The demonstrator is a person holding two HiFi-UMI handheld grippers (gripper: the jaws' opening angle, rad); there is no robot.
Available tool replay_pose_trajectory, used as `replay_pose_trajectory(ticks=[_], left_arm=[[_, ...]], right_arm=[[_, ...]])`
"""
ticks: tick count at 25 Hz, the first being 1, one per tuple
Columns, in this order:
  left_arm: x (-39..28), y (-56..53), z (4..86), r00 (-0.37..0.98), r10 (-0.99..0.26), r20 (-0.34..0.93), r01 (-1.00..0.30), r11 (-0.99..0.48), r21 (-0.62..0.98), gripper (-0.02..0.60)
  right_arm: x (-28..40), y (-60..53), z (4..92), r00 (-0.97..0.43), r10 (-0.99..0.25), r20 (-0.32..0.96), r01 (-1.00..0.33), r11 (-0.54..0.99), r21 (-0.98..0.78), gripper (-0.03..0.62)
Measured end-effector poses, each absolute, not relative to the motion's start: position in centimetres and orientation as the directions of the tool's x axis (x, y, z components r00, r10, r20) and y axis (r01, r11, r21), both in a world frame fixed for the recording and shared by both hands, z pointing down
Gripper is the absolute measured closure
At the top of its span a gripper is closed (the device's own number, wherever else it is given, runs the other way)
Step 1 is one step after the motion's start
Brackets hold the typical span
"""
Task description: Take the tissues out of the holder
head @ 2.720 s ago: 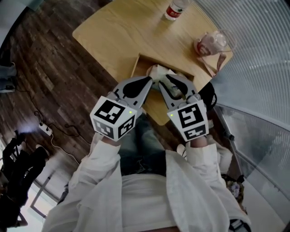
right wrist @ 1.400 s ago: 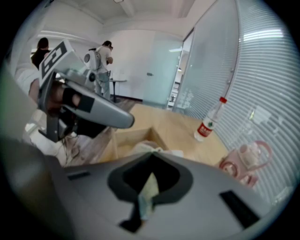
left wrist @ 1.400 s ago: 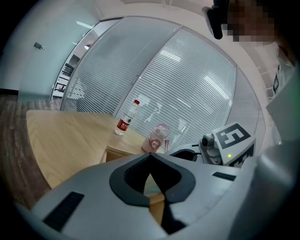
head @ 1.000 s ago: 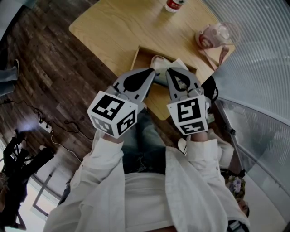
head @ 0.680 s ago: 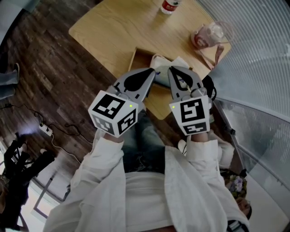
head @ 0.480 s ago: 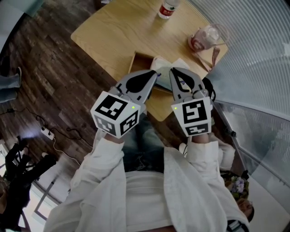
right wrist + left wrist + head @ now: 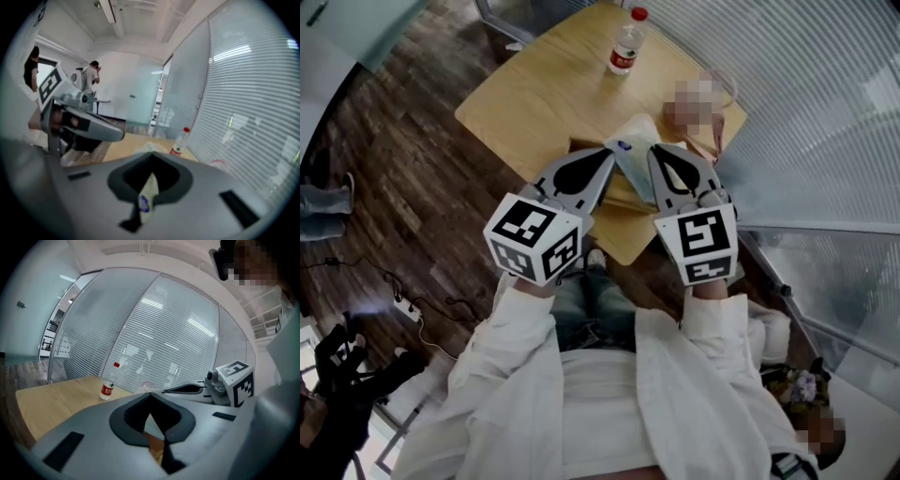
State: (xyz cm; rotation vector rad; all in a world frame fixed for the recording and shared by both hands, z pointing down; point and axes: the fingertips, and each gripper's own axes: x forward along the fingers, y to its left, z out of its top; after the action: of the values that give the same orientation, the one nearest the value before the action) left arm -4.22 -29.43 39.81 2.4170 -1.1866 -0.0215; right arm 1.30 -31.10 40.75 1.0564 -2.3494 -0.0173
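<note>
A pale tissue pack (image 7: 633,167) with a small blue mark hangs between my two grippers, raised above the open wooden holder (image 7: 617,197) on the table. My left gripper (image 7: 607,156) is at the pack's left edge. Its jaws meet at the tips, and a pale strip of the pack (image 7: 151,423) shows between the pads. My right gripper (image 7: 657,153) is shut on the pack's right side. The pack (image 7: 147,193) stands pinched between its dark pads. Most of the holder is hidden under the grippers.
A water bottle (image 7: 623,47) with a red cap stands at the far side of the light wooden table (image 7: 534,103). A glass wall with blinds (image 7: 825,112) runs along the right. The table's near edge is just beyond the person's knees. Dark wood floor lies to the left.
The tissue pack has come up out of the holder with both grippers holding it. Earlier it sat low inside the box. The grippers have moved up and slightly away from me.
</note>
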Motion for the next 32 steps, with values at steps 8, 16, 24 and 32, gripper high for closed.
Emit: replay_pose_trajectory(ticks=[8, 16, 24, 32], left_arm=[[-3.8, -30.5, 34.3, 0.635, -0.765, 0.103, -0.753, -0.585, 0.300, 0.573], [-3.5, -31.6, 29.3, 0.622, -0.783, 0.014, -0.767, -0.606, 0.210, 0.572], [-3.5, -31.2, 25.0, 0.602, -0.793, -0.093, -0.774, -0.609, 0.174, 0.572], [-3.0, -30.9, 21.2, 0.614, -0.767, -0.189, -0.753, -0.640, 0.151, 0.572]], right_arm=[[1.5, -31.4, 35.0, -0.550, -0.758, 0.350, -0.738, 0.638, 0.221, 0.583], [2.1, -32.1, 29.5, -0.554, -0.808, 0.201, -0.793, 0.586, 0.165, 0.583], [3.0, -32.0, 25.7, -0.537, -0.842, 0.053, -0.837, 0.540, 0.093, 0.583], [4.1, -31.0, 21.9, -0.557, -0.828, -0.069, -0.829, 0.559, -0.020, 0.583]])
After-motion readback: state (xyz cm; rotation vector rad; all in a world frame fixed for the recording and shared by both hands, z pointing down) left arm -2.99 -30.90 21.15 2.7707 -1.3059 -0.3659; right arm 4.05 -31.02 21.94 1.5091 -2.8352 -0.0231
